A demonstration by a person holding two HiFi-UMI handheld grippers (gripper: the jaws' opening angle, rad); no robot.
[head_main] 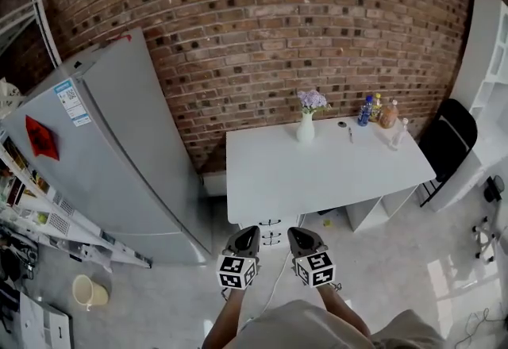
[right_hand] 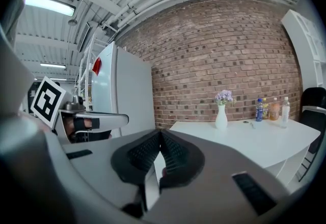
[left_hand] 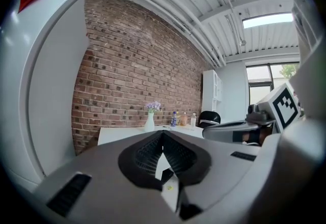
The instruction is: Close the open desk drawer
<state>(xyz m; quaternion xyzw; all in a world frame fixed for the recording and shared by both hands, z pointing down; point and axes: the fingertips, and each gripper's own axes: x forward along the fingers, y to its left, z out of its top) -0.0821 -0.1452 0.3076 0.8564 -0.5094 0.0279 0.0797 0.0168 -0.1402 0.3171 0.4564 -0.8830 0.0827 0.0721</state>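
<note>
Nearest, low centre in the head view: left gripper (head_main: pixel 247 232) and right gripper (head_main: pixel 299 235), side by side and pointing away from the person toward the desk (head_main: pixel 317 173). Both sets of fingers are pressed together with nothing between them. The left gripper view shows its ribbed fingers (left_hand: pixel 147 154) meeting at the tip, and the right gripper view shows the same for its fingers (right_hand: pixel 175 154).

Just beyond the tips and lower down is the drawer stack (head_main: pixel 271 232), under the near edge of the desk, w/ small dark handles one above the other. It sits approx. midway between the two grippers, so neither hand is clearly nearer. Handles run crosswise, so the drawers slide toward and away from the person, i.e. along the line the fingers point. Neither gripper view shows the stack (both look about level, out over the desk top), so the fronts lie below the fingers' line.

Can't tell from the head view whether any front stands proud of the others, as it's too small and seen from steeply above. The scene fits a drawer a little way out as well as one sitting flush.

Farther off on the desk top: a white vase (head_main: pixel 305 128) w/ purple flowers, then bottles (head_main: pixel 367 110) toward the back right, then the brick wall (head_main: pixel 302 30). A grey fridge (head_main: pixel 119 157) stands to the left.
</note>
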